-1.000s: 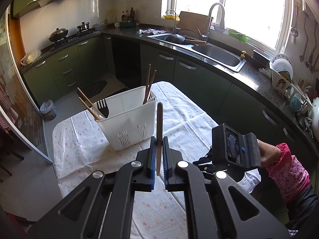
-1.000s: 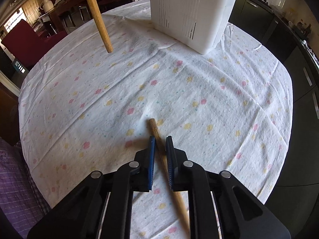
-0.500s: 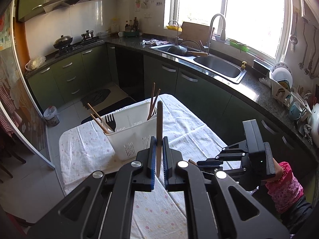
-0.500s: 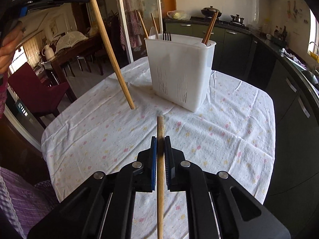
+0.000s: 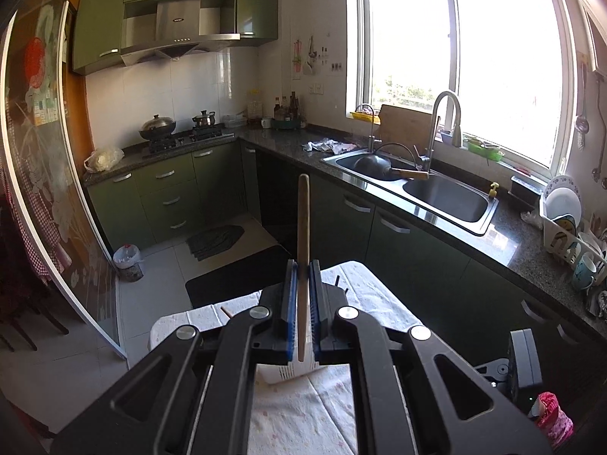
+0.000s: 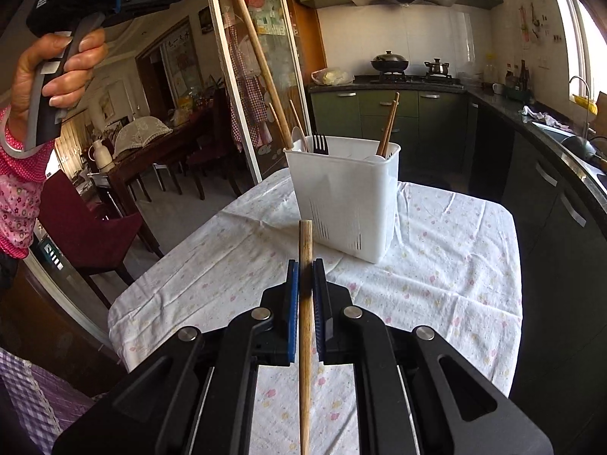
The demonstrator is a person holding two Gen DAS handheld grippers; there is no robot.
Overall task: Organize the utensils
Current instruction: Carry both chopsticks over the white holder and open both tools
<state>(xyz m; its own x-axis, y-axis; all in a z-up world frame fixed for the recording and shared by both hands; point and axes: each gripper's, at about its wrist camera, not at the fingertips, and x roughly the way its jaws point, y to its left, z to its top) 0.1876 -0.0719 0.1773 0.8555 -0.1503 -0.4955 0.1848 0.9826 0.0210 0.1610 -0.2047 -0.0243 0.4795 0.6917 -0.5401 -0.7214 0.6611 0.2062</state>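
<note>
1. A wooden chopstick (image 5: 303,235) is gripped by the left tongs (image 5: 303,295), whose blue pads are closed against it on both sides; the stick is held roughly upright in the left wrist view, its rounded end standing above the pads.
2. In the right wrist view the left tongs are seen raised at the upper left, held by a hand (image 6: 49,72) above a pink flowered sleeve (image 6: 17,197), with their chopstick slanting down toward the caddy.
3. A second wooden chopstick (image 6: 305,303) is clamped by the right tongs (image 6: 305,292), closed on it, with its blunt end pointing forward past the pads.
4. A white slotted caddy (image 6: 349,204) is set on the worktop (image 6: 436,265), which is covered by a white cloth with small pink and yellow flowers.
5. In the caddy's right compartment a pair of chopsticks (image 6: 389,125) is stood, leaning right.
6. At its left end a black fork (image 6: 320,144), a pale spoon (image 6: 299,139) and further wooden sticks are stood; the exact compartments cannot be told.
7. Both gripped chopsticks are held clear of the cloth, and the right one is held short of the caddy.
</note>
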